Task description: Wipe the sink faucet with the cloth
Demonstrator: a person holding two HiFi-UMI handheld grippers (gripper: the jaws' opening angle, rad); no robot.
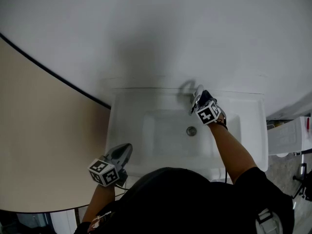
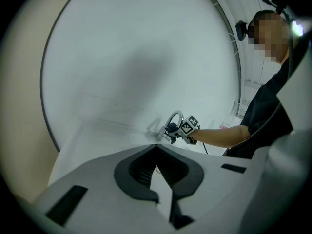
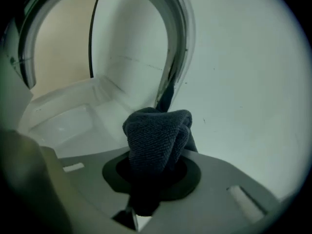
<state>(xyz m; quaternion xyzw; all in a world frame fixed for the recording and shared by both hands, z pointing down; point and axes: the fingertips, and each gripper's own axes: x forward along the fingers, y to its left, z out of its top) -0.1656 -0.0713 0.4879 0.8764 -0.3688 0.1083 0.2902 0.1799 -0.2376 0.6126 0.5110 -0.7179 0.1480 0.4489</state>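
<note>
A curved chrome faucet [image 1: 187, 88] stands at the back rim of the white sink [image 1: 127, 112]. My right gripper [image 1: 199, 101] is right at the faucet's spout, shut on a bunched dark grey cloth [image 3: 158, 128]. In the right gripper view the cloth fills the right gripper [image 3: 155, 160] and lies against the lower stem of the faucet [image 3: 178, 38], whose arch curves overhead. The left gripper view shows the faucet [image 2: 174, 117] with the right gripper [image 2: 170, 129] beside it. My left gripper [image 1: 123, 152] hovers over the sink's front left corner, shut with nothing in it, far from the faucet.
The drain [image 1: 191, 130] sits in the basin below the faucet. A white wall rises behind the sink, and a beige panel [image 1: 44, 145] with a dark curved edge lies to the left. A white appliance [image 1: 290, 135] stands right of the sink.
</note>
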